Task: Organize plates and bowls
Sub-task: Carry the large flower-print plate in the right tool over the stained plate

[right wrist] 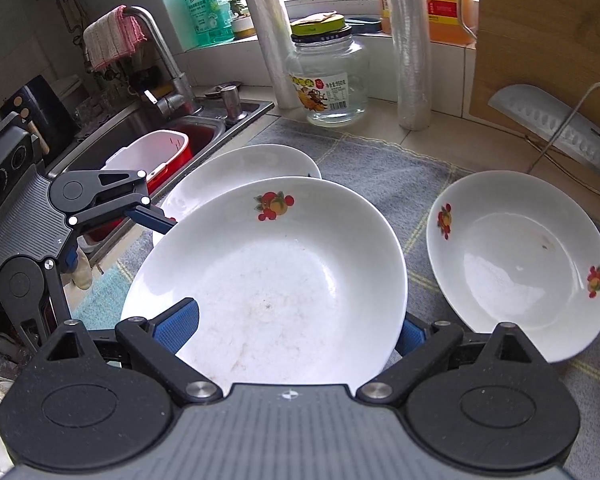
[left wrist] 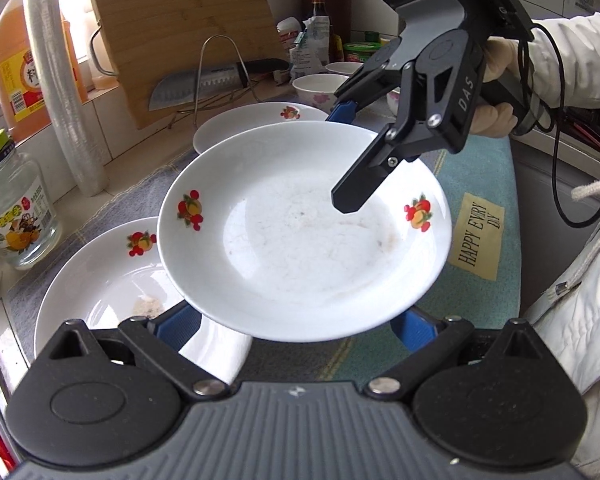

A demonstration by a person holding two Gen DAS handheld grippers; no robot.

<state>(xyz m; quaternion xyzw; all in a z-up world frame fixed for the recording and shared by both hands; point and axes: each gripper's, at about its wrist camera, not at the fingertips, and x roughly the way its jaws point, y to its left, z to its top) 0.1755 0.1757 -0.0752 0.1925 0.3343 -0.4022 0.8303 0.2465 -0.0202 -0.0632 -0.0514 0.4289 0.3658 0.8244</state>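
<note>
Both grippers are gripping opposite rims of one raised plate (left wrist: pixel 304 236). The left gripper (left wrist: pixel 296 322) is reaching forward from the near edge, its blue-padded fingers (left wrist: pixel 178 326) spread wide — each pad seems to be touching the plate's rim. The right gripper (left wrist: pixel 340 152) is angling down from the far right, one finger over the plate, one under the far rim. A gloved right hand (left wrist: pixel 496 80) is clasping its handle.

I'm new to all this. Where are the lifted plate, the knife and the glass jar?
lifted plate (left wrist: pixel 300 240): left wrist view, its centre.
knife (left wrist: pixel 188 90): left wrist view, blade.
glass jar (right wrist: pixel 332 80): right wrist view, label.
</note>
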